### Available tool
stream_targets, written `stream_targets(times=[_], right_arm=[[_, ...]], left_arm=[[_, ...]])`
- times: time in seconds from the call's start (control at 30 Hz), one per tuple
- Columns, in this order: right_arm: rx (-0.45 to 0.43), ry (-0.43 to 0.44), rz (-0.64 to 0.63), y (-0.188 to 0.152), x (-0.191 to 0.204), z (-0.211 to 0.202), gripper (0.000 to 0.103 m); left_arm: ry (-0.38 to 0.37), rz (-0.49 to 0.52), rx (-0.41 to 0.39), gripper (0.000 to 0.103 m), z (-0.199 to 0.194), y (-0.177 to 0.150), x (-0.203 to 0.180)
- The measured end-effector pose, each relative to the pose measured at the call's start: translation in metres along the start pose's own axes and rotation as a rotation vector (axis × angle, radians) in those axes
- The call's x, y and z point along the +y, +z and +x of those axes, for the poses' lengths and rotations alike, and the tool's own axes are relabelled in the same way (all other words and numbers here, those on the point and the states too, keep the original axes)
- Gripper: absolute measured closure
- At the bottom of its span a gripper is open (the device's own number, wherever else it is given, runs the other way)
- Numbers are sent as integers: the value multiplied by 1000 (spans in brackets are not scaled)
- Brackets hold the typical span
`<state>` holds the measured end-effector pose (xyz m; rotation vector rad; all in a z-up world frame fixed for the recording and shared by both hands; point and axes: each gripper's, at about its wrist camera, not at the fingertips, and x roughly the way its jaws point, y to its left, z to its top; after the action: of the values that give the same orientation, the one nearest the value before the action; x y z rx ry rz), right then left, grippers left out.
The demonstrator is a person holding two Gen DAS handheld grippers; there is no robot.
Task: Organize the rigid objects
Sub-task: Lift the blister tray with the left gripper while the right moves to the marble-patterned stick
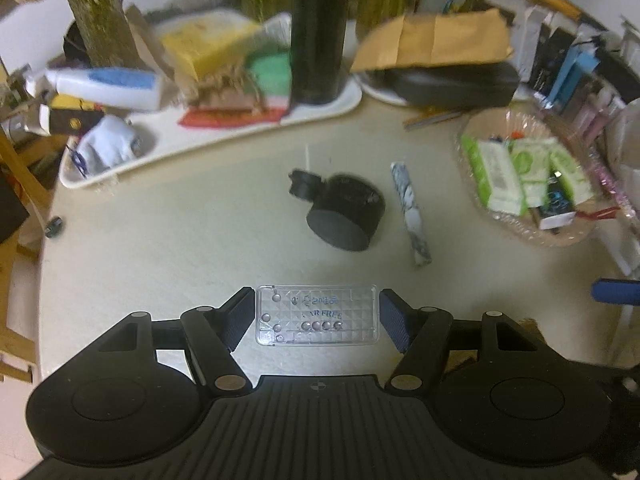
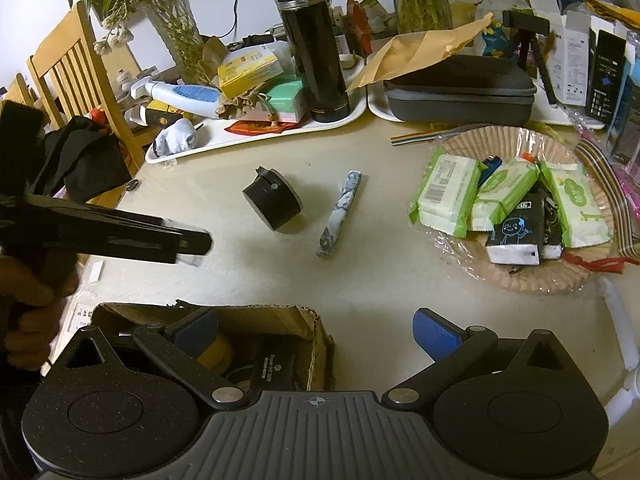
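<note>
Clear plastic case [image 1: 316,316], flat, rectangular and faceted, sits clamped between the left gripper [image 1: 316,318]'s ribbed pads above the pale table [image 1: 160,248]. Farther off lie a black round puck [image 1: 344,212] and a marbled stick [image 1: 412,216]; the right gripper [image 2: 320,336] gapes empty beside a cardboard box [image 2: 312,320]

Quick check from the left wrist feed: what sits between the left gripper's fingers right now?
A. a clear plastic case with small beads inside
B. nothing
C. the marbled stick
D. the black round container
A. The clear plastic case spans the gap between the left gripper pads, while the marbled stick and the black round container lie farther out on the table.
</note>
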<state>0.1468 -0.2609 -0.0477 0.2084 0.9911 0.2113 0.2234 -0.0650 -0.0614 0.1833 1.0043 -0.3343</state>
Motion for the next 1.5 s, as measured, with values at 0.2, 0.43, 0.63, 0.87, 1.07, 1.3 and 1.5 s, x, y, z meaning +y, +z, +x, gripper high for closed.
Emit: stream_targets(times=[0.2, 0.43, 0.63, 0.87, 1.07, 1.3, 1.5], right_arm=[[5, -10, -22, 1, 1, 2, 0], [11, -19, -47, 5, 3, 8, 0], [11, -17, -83, 10, 9, 15, 0], [12, -18, -119, 20, 12, 25, 0], [11, -11, -152, 30, 14, 36, 0], [32, 17, -166, 39, 15, 51, 0], [41, 25, -187, 47, 17, 65, 0]], left_arm=[[-22, 24, -102, 36, -27, -10, 1], [3, 32, -210, 36, -61, -29, 2], [15, 35, -298, 36, -87, -43, 4], [24, 17, -351, 36, -109, -50, 11], [50, 7, -387, 36, -122, -57, 15], [46, -16, -406, 36, -135, -70, 27], [56, -48, -402, 36, -138, -79, 34]])
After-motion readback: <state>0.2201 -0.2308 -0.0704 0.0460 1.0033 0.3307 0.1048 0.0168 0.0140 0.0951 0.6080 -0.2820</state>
